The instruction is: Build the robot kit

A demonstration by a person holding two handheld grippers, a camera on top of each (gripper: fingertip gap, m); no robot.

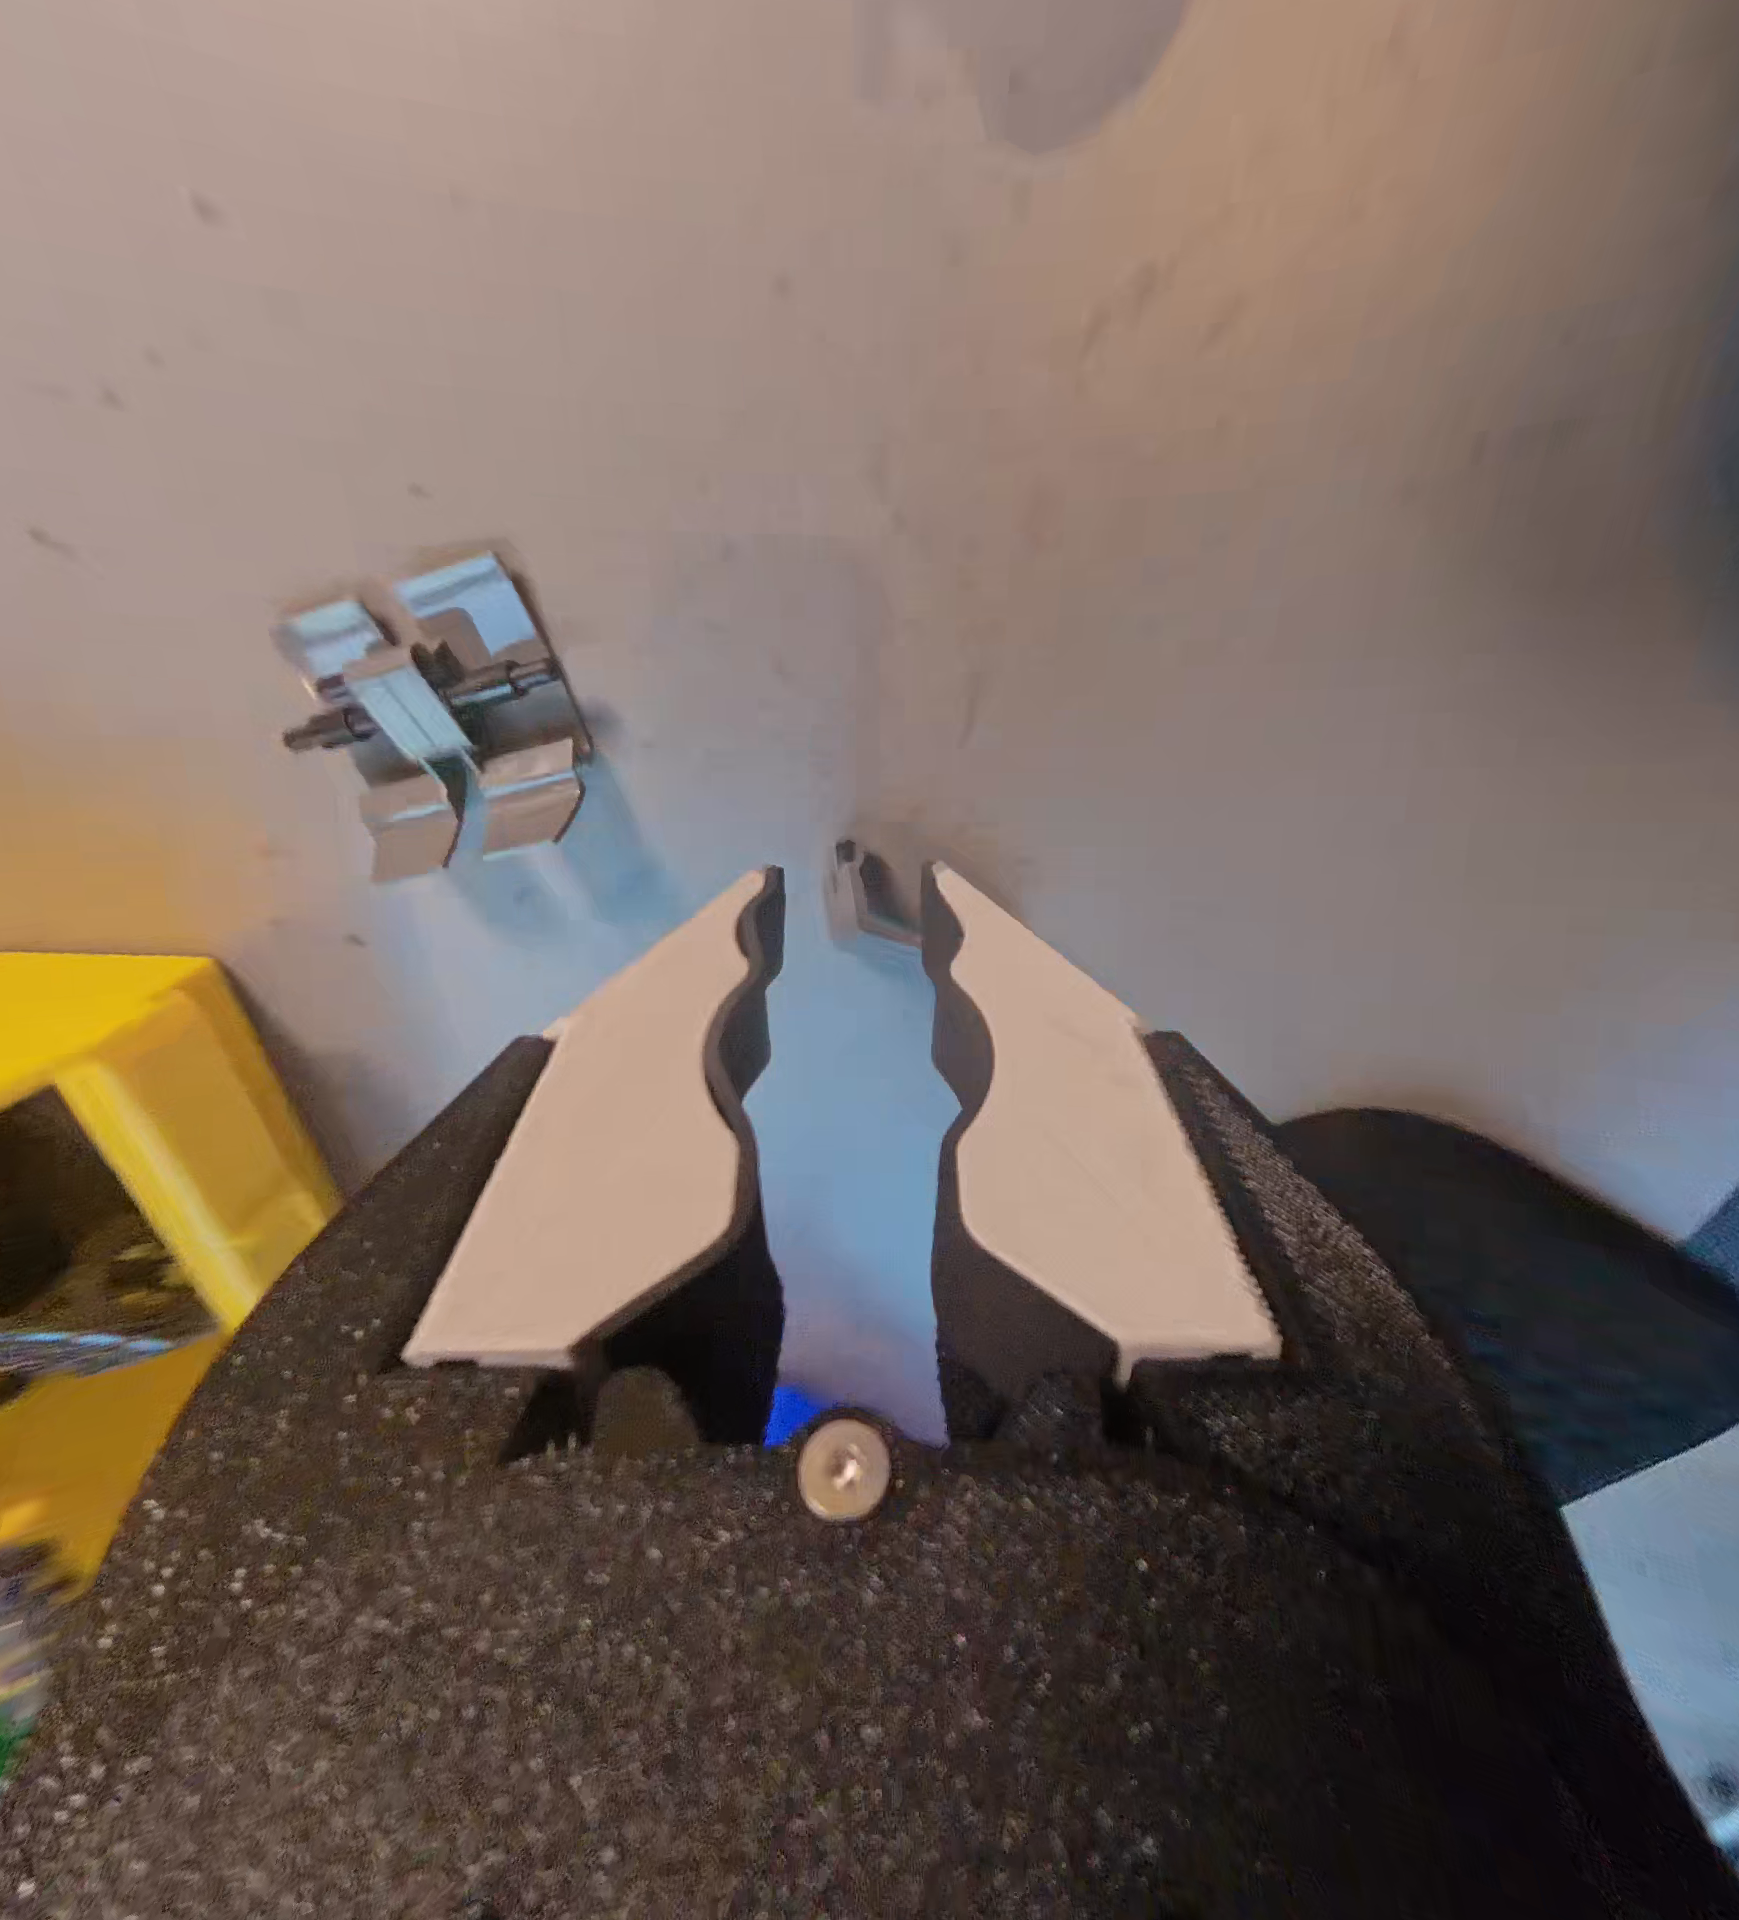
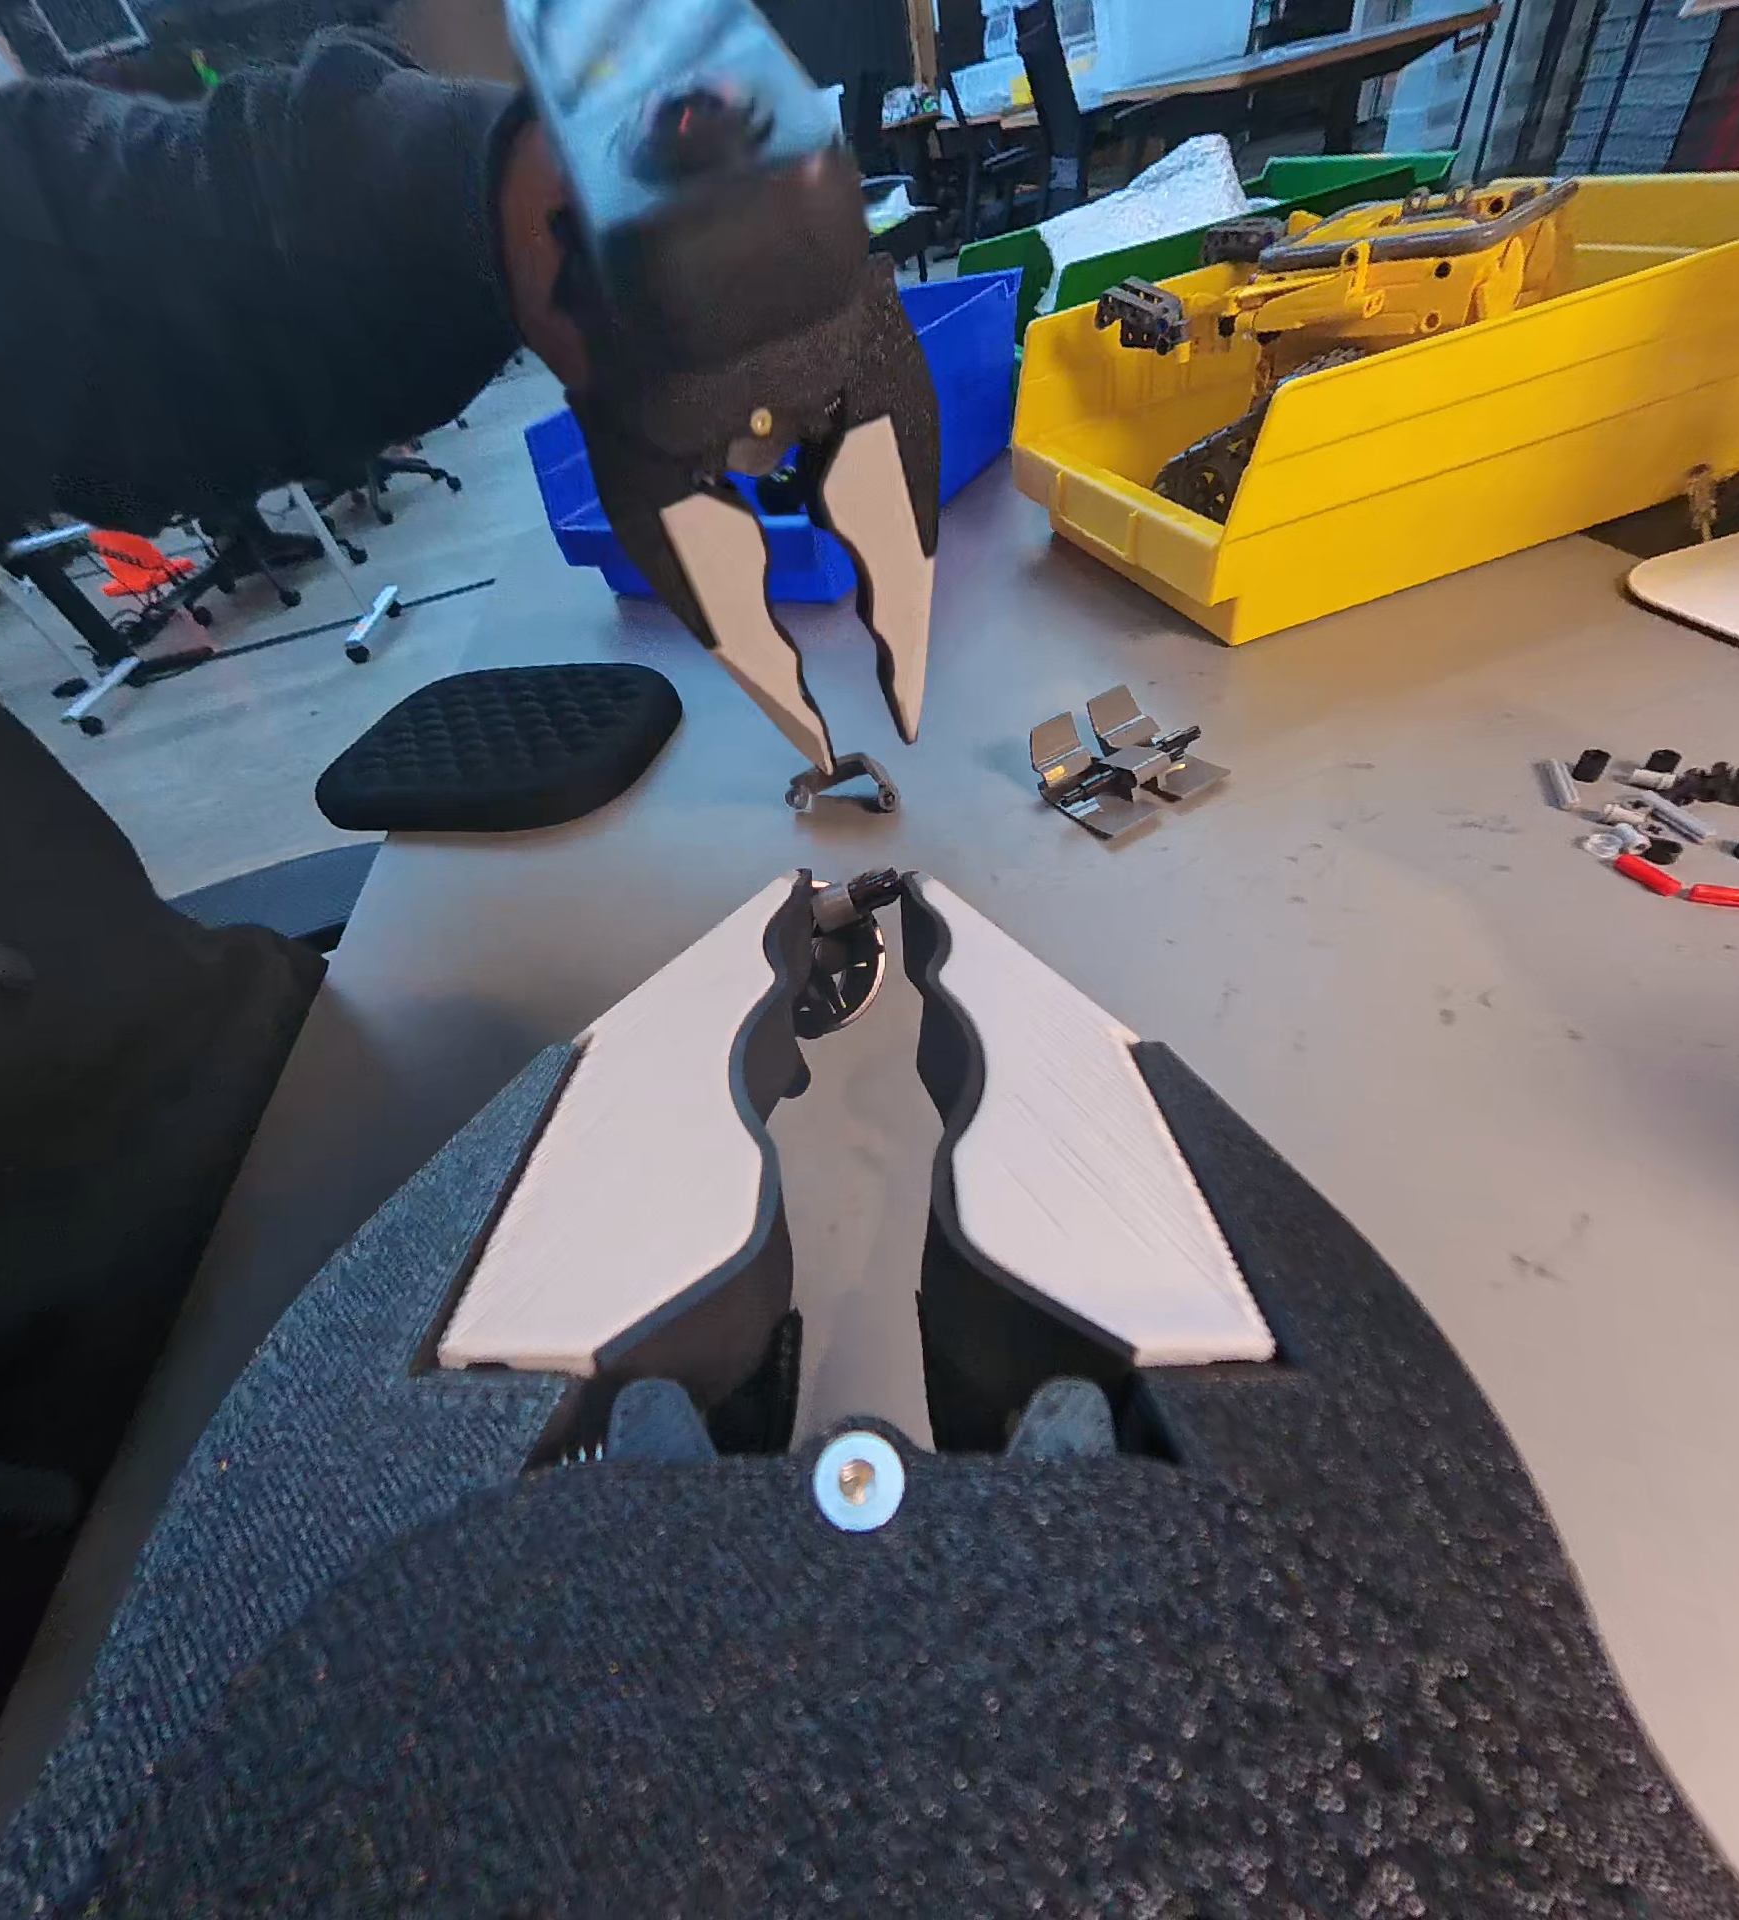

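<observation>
The right gripper pinches a small black wheel assembly at its tips; a grey-and-black pin at the top of it sits between the fingers, and the spoked wheel hangs below, just above the desk. The piece looks like light, stiff plastic, probably apt to swivel about the pin, so the hold on the pin seems sound if kept firm. The left gripper points steeply down with its fingers narrowly parted and holding nothing; one fingertip touches or nearly touches a small grey bracket lying on the desk, which the left wrist view shows just beyond the tips. This too reads as a light, rigid, thin part, best taken across its narrow bar. Just beside it lies one grey hinged panel assembly with a black axle through it. Three bins stand farther back: one yellow bin holding one yellow tracked model vehicle, one blue bin and one green bin. One black cushioned pad lies at the desk's edge. Scattered small parts lie well apart at the right, among them at least two red pins; their full number cannot be counted.
</observation>
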